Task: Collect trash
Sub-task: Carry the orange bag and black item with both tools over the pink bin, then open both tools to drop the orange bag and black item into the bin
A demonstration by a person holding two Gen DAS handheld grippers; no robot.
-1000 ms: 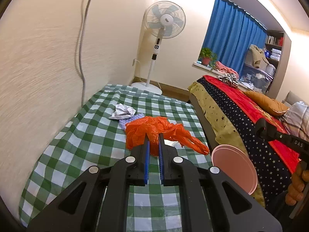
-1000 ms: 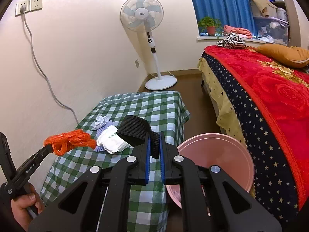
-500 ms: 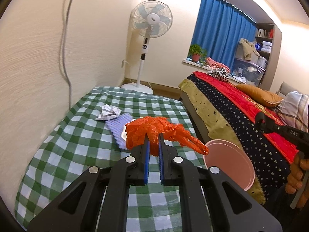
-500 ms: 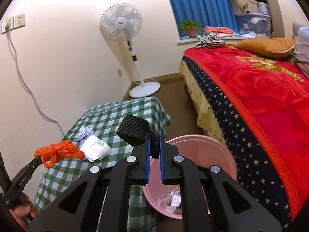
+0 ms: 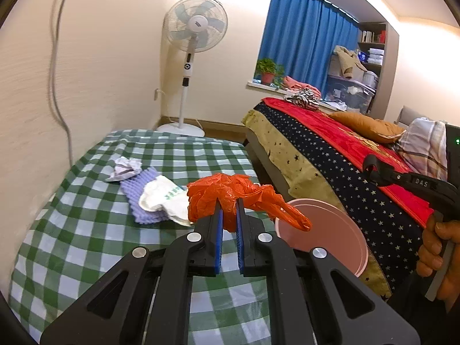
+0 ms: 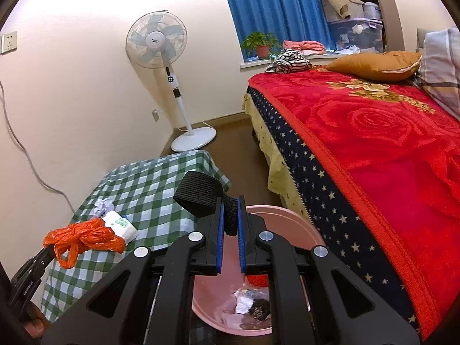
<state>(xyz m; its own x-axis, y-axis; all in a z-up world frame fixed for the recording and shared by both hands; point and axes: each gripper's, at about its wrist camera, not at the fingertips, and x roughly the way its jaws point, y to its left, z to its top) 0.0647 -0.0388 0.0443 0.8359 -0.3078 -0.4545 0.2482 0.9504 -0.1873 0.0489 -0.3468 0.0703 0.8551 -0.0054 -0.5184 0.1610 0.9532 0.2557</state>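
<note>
pinching a crumpled orange plastic bag [image 5: 230, 198], the left gripper [image 5: 228, 218] hangs beside the pink bin [image 6: 287, 215]; directly over that bin the right gripper [image 6: 230, 221] clamps a black elastic band [image 6: 201, 192]. beyond the bin, paper trash [image 5: 125, 168] lies on the checked table [image 5: 86, 230].

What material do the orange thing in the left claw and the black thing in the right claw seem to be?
Orange bag: thin plastic film, it seems; it is glossy, crinkled and slightly see-through at the edges. Black band: probably woven elastic fabric; it is matte, finely ribbed and folded in a soft loop. Pink bin below it: likely smooth moulded plastic with an even rim.
</note>
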